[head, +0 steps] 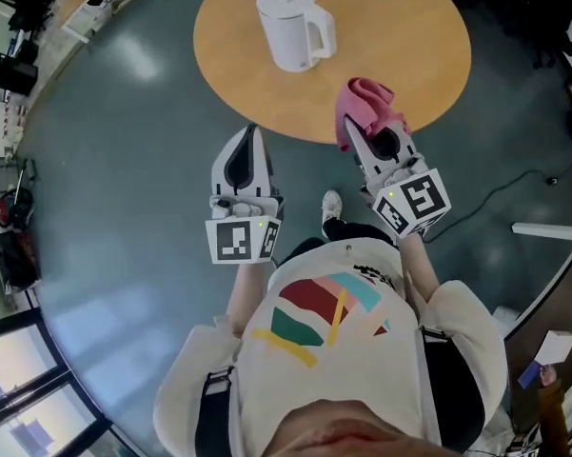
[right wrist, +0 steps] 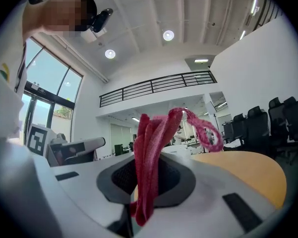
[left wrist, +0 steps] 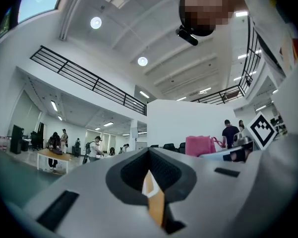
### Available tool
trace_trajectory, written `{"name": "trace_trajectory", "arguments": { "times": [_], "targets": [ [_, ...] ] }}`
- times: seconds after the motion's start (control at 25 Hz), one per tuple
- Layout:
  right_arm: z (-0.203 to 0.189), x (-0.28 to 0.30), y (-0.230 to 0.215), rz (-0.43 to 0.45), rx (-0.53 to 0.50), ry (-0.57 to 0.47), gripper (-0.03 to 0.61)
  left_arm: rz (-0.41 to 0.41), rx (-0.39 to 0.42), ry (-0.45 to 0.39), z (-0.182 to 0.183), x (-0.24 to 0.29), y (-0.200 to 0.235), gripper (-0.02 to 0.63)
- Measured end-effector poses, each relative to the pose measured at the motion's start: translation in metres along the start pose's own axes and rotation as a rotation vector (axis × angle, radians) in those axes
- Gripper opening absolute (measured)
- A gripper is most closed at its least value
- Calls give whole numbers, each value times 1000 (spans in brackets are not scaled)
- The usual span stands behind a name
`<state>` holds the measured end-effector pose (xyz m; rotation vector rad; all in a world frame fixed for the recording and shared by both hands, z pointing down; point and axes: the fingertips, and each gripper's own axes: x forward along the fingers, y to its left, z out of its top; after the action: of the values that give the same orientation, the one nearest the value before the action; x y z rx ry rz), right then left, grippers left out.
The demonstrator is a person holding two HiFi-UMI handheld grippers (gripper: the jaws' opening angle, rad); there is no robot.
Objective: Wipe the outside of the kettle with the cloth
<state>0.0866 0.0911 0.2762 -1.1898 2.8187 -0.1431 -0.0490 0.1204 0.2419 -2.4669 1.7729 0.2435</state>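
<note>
Left gripper: held over the grey floor, just short of the near edge of the round wooden counter. In the left gripper view its fingers are clenched together, with nothing between them.

Kettle: white, upright on the far left part of the counter, with its handle turned to the right of the head view. The lid is down, so its contents cannot be seen. Neither gripper touches it.

Right gripper: positioned at the near edge of the counter, to the right of the kettle and nearer the person. Its fingers are grasping the pink-red cloth. The folds of the cloth are pinched between them and stand up above the tips, and a thin loop trails off to the right in the right gripper view. In the head view the cloth is bunched over the fingertips, above the counter edge and clear of the kettle.
</note>
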Motion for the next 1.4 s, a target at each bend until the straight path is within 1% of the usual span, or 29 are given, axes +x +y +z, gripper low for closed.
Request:
{"name": "trace_trajectory", "arguments": {
  "times": [0.08, 0.16, 0.32, 0.44, 0.56, 0.64, 0.72, 0.84, 0.96, 1.04, 1.16, 1.28, 1.4],
  "targets": [
    [3, 16, -33, 7, -4, 1, 38, 24, 16, -15, -3, 35, 1, 34],
    [1, 46, -52, 14, 0, 2, 38, 42, 7, -19, -8, 65, 17, 34],
    [-10, 103, -58, 25, 21, 9, 38, 52, -34, 28, -30, 98, 66, 34],
    [-14, 128, -73, 37, -8, 19, 38, 45, -65, 35, -39, 126, 86, 34],
    [-11, 141, -100, 30, -76, 24, 38, 6, -67, 33, -44, 160, 88, 34],
    [-12, 146, -122, 6, -113, 36, 38, -23, -70, 52, -53, 179, 83, 34],
    [-15, 150, -144, -20, -132, 51, 38, -47, -69, 82, -65, 194, 78, 34],
    [-26, 160, -170, -20, -149, 78, 38, -72, -73, 124, -84, 211, 71, 34],
    [-37, 178, -190, -13, -161, 109, 38, -91, -49, 130, -90, 229, 70, 34],
    [-47, 193, -194, -3, -159, 122, 38, -91, -37, 129, -91, 234, 74, 34],
    [-57, 210, -189, 31, -142, 132, 38, -74, -43, 142, -98, 233, 83, 34],
    [-59, 214, -175, 77, -117, 121, 38, -54, -45, 155, -104, 228, 91, 34],
    [-61, 211, -152, 147, -126, 123, 38, -38, -46, 161, -109, 222, 93, 34]
  ]
}}
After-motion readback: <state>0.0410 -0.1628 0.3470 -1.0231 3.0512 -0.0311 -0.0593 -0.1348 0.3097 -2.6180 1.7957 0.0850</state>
